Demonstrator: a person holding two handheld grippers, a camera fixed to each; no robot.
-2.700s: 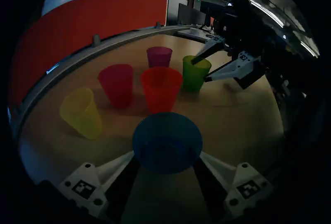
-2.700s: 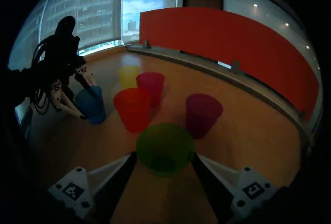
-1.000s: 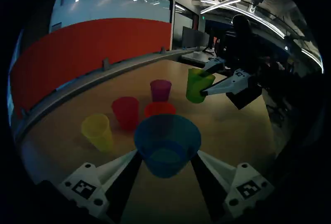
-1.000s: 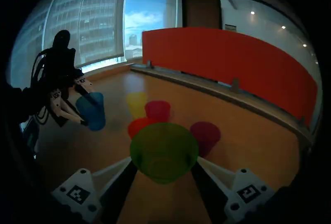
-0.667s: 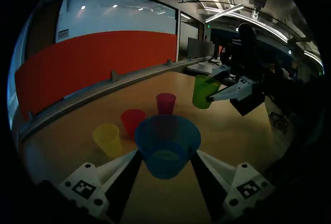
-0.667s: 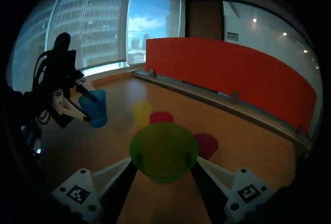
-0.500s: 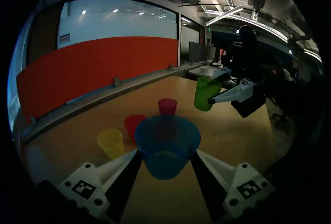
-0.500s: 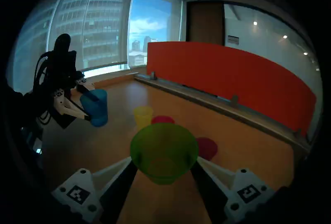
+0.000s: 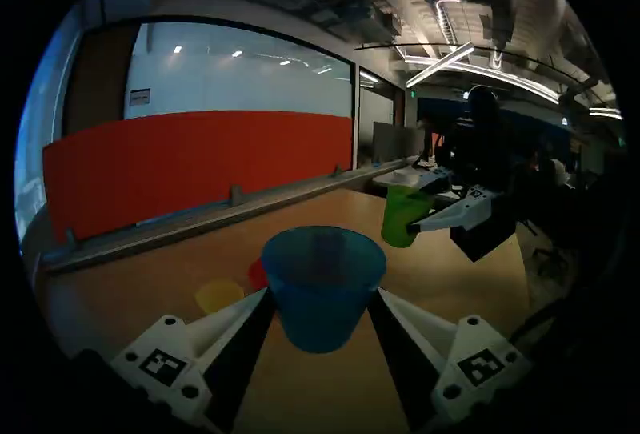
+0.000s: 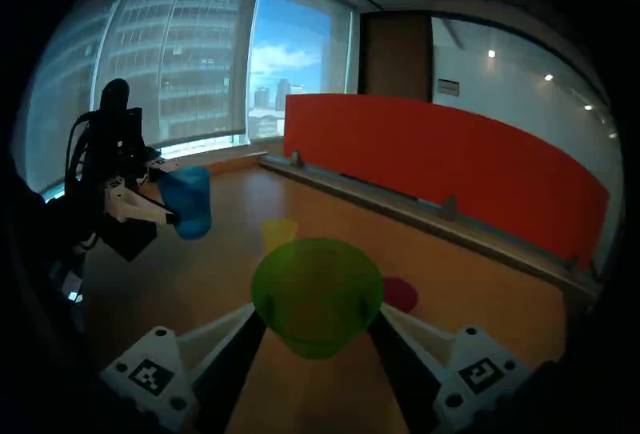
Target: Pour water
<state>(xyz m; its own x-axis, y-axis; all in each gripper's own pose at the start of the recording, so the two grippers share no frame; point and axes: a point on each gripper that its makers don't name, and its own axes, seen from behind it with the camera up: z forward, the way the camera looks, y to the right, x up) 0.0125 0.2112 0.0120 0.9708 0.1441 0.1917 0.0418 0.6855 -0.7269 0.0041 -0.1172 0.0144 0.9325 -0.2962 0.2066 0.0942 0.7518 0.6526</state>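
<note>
Fingers of the left gripper (image 9: 322, 299) pinch a translucent blue plastic cup (image 9: 322, 286), tapered, upright, mouth up, above the wooden bench (image 9: 456, 270). The right gripper (image 10: 318, 315) pinches an upright green cup (image 10: 318, 286) likewise.

Dim interior, bright window daylight, fisheye-warped edges.

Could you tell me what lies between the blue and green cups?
Nothing; the left gripper view shows only tabletop between blue cup and green cup.
</note>
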